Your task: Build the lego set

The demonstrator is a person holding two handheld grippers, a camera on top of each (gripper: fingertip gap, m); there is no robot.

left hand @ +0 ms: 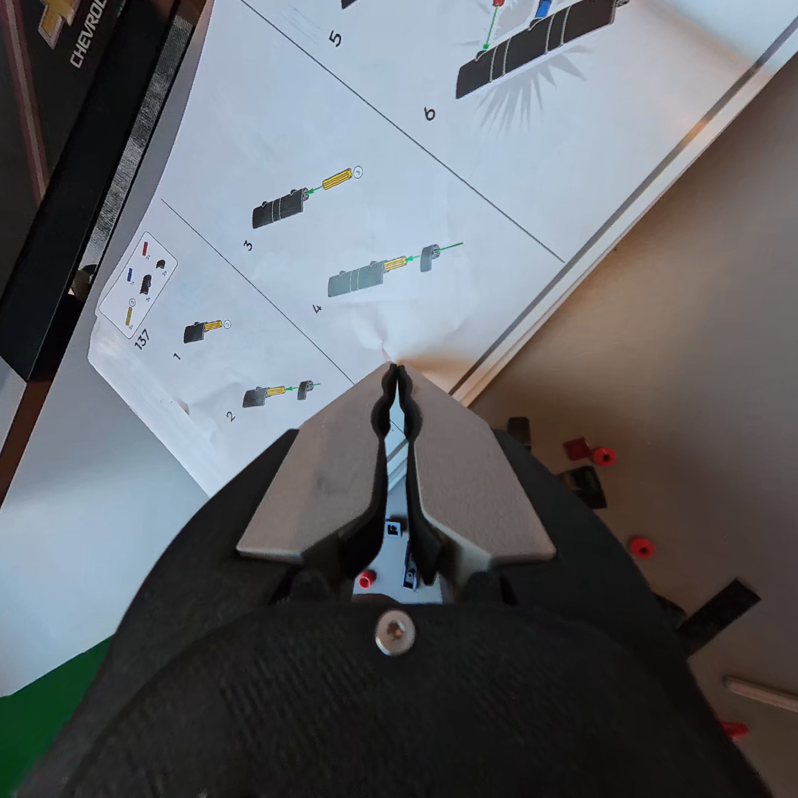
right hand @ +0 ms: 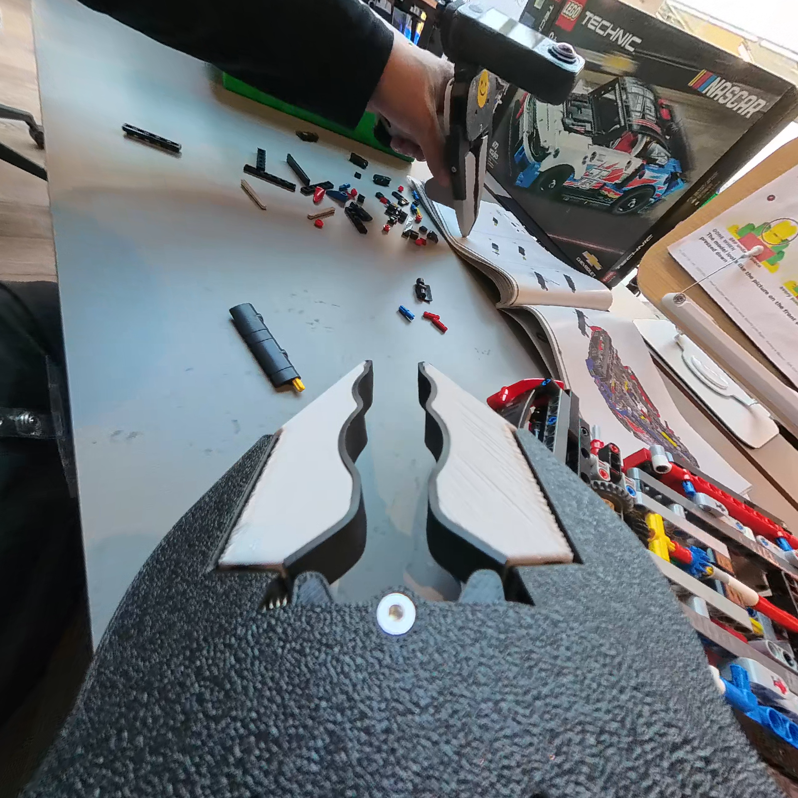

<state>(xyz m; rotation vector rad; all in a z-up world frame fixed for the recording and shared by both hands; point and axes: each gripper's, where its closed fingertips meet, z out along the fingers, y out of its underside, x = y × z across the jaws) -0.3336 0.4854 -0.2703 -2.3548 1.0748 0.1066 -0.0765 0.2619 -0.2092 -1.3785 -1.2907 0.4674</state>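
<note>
On the instruction booklet, left gripper jaws pinch a page; right gripper jaws gape empty.

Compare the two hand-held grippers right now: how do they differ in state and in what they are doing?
The left hand-held gripper is shut, its tips pressed on the open instruction booklet; the right hand-held gripper is open and holds nothing. The left works at the booklet's page by the set's box; the right hovers over bare table, near the black assembly with a yellow axle end. Both share pale fingers with wavy black pads.
</note>
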